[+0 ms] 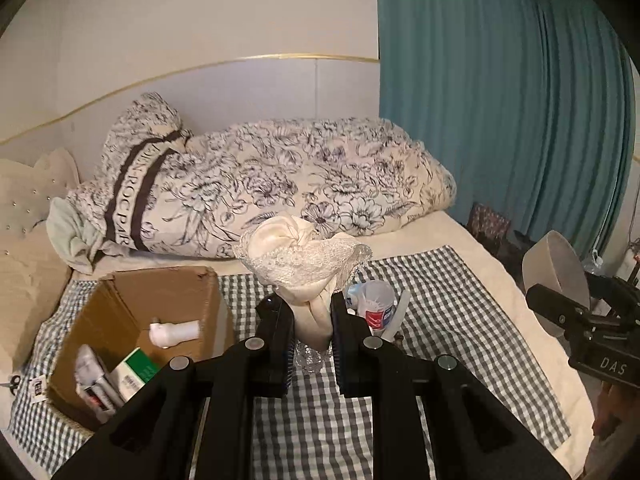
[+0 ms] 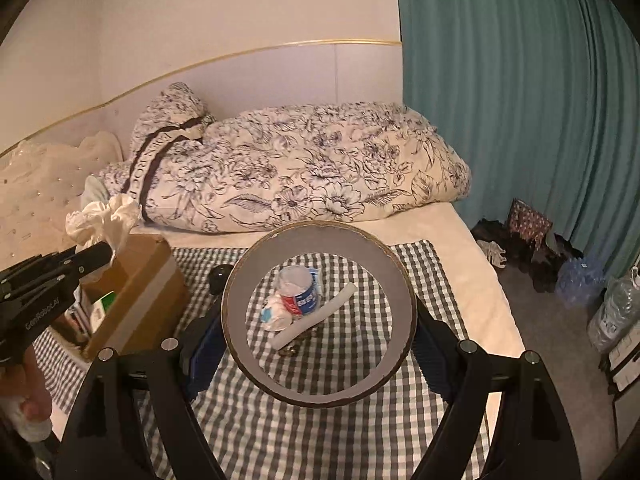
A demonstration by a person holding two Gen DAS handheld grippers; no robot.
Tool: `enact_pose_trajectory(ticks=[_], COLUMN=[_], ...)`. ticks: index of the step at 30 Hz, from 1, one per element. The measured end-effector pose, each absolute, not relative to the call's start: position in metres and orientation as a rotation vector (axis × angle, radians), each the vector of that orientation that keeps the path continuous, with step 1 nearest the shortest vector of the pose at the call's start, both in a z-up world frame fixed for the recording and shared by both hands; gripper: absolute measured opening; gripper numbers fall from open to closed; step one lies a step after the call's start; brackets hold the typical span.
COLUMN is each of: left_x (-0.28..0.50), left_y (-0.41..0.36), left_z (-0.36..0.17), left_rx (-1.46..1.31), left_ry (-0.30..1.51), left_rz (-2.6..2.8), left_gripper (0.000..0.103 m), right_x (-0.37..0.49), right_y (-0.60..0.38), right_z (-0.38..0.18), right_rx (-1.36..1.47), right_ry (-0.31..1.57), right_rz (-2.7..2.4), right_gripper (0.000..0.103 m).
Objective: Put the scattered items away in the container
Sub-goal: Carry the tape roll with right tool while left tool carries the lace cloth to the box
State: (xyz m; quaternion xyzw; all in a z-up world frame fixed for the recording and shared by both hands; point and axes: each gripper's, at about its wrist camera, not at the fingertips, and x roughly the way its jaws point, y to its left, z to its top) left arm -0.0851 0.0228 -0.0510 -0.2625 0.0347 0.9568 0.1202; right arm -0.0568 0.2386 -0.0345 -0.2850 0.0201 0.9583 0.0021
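My left gripper [image 1: 312, 320] is shut on a cream lace-trimmed cloth [image 1: 296, 256] and holds it above the checked cloth, just right of the cardboard box [image 1: 180, 280]. It also shows in the right wrist view [image 2: 102, 254] with the cream cloth [image 2: 104, 218] over the box [image 2: 136, 300]. My right gripper [image 2: 320, 320] is shut on a wide tape roll [image 2: 236, 312], held upright; it shows at the right in the left wrist view [image 1: 554, 272]. A crumpled cup [image 2: 298, 290], a tissue wad [image 2: 276, 314] and a white tube [image 2: 316, 312] lie on the checked cloth.
The box holds a white bottle [image 1: 176, 332], a green-and-white carton [image 1: 134, 372] and other small items. A floral duvet [image 1: 280, 184] lies behind on the bed. The checked cloth [image 1: 460, 320] covers the mattress. Teal curtain [image 2: 520, 100] and floor clutter [image 2: 560, 272] stand right.
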Motion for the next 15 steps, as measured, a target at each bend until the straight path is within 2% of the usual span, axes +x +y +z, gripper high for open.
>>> enact_pose_trajectory(ticks=[15], left_x=[-0.051], left_y=[-0.011], left_z=[-0.027], left_rx=[-0.732], left_ry=[0.081], left_rz=[2.859], left_gripper=[0.016], right_x=[-0.014], right_y=[0.22], right_z=[-0.007], right_rx=[-0.84], right_ry=[0.072], right_rz=[3.046], right_gripper=[0.082])
